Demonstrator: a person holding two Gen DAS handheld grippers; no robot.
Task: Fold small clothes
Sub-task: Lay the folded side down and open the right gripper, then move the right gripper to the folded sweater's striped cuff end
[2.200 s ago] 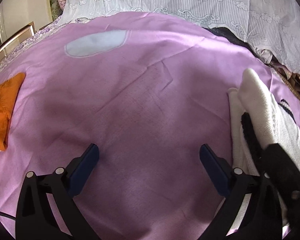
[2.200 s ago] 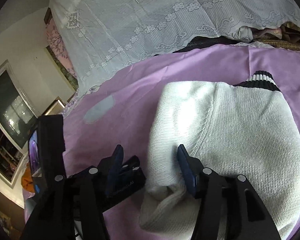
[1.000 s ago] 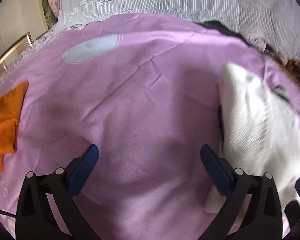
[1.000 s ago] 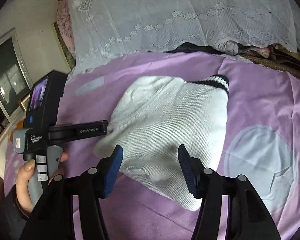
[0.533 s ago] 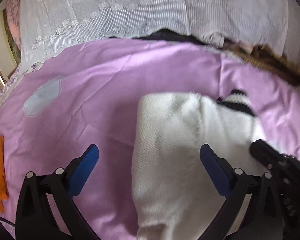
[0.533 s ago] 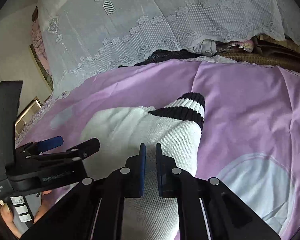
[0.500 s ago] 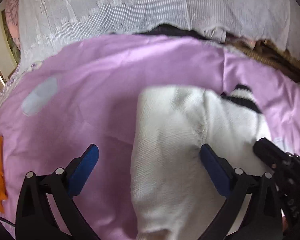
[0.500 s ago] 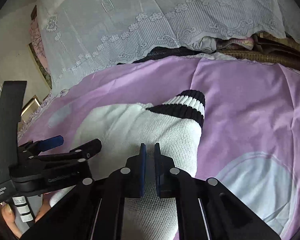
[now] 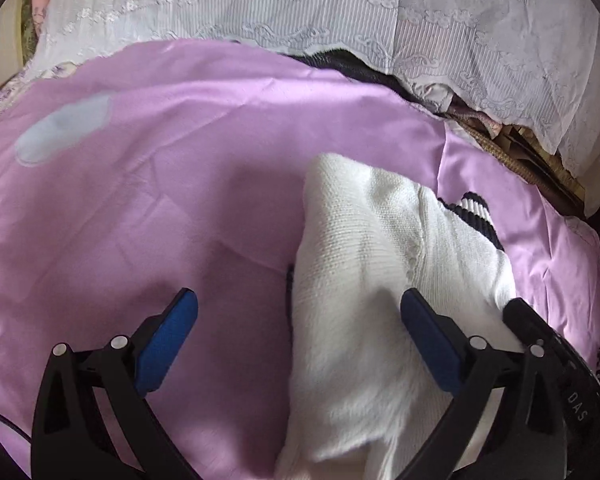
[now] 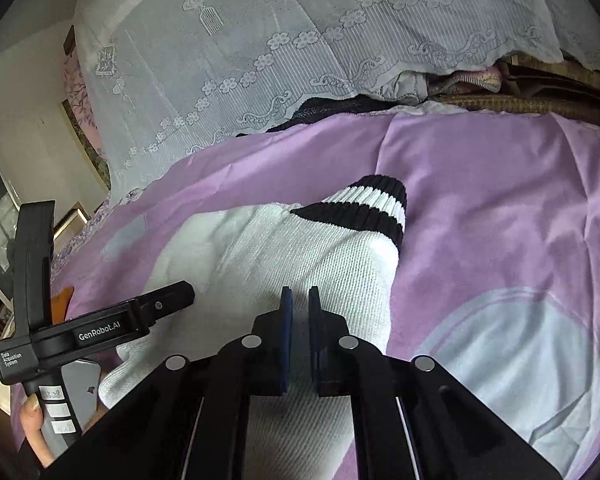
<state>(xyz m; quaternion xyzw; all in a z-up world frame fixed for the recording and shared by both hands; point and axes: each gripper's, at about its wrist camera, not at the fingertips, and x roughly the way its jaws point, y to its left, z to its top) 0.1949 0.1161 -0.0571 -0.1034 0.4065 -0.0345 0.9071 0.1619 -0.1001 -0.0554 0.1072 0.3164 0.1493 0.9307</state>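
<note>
Because the white sweater (image 10: 332, 264) is soft, light knit, right tongs (image 10: 299, 300) pinch it below the striped cuff (image 10: 364, 204); left tongs (image 9: 296, 312) stand apart.

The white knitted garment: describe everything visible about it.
The white knitted garment is a small ribbed-knit piece, cream-white, with a cuff banded in black and white. It lies bunched and partly folded on the purple sheet, cuff end pointing toward the lace cover. The right gripper is shut on a pinch of its fabric; the left gripper stands open over its left edge.
</note>
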